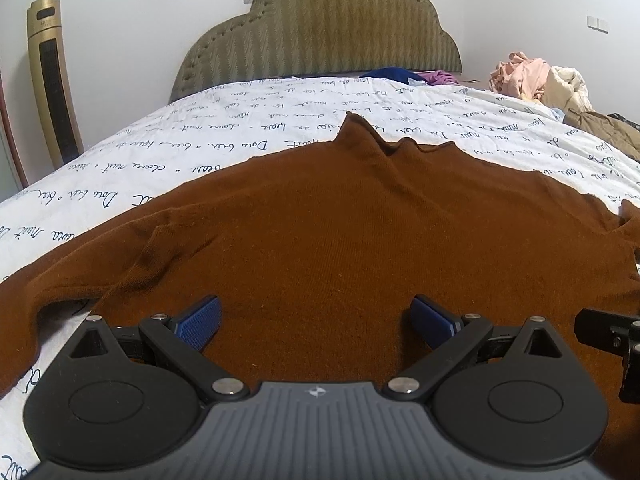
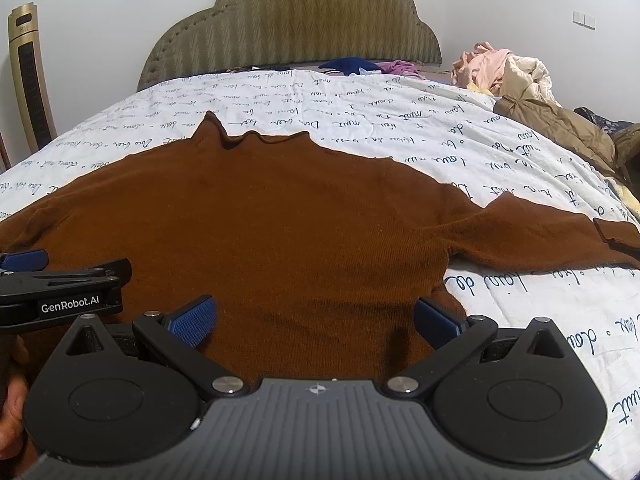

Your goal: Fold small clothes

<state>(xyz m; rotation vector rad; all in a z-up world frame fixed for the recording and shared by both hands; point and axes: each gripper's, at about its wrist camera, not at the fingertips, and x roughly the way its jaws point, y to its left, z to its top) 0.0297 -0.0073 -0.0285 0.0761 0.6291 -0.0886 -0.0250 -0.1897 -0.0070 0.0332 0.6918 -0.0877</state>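
I have the brown turtleneck sweater (image 1: 360,232) spread flat on the white bedsheet (image 1: 200,132) with script print, collar (image 2: 248,136) toward 12 o'clock at the headboard, hem toward me. Its long axis from sleeve to sleeve runs from 9 to 3 o'clock across both views. My left gripper (image 1: 316,320) is wide open and holds nothing; it hovers over the lower body of the sweater. My right gripper (image 2: 316,320) is also wide open and empty, near the right side seam. The right sleeve (image 2: 560,232) stretches to 2 o'clock from these jaws, so I judge the right hand is nearer to fold it in.
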